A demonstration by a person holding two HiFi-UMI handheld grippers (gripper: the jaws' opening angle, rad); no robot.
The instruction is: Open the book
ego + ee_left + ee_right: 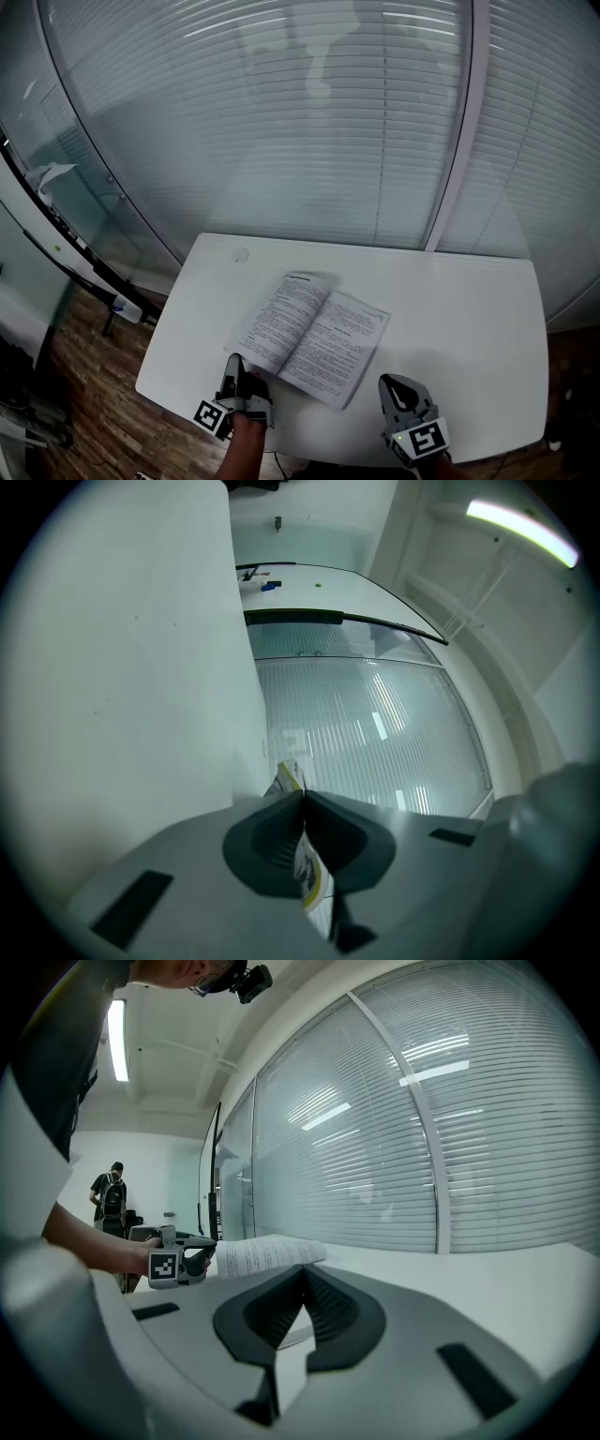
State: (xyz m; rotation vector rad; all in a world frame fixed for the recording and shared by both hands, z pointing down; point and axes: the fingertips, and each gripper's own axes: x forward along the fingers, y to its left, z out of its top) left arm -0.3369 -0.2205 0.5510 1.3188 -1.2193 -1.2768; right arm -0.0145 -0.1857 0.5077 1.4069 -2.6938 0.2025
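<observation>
A paperback book lies open on the white table, its printed pages facing up. My left gripper is at the book's near left corner, shut on a thin leaf of it. The left gripper view shows that yellow-edged leaf pinched between the closed jaws. My right gripper hovers over the table's near edge, right of the book, shut with nothing in it. From the right gripper view, its closed jaws point past the raised pages toward the left gripper.
A glass wall with lowered blinds runs behind the table. Wooden floor shows past the table's left edge. A person stands far off in the room in the right gripper view.
</observation>
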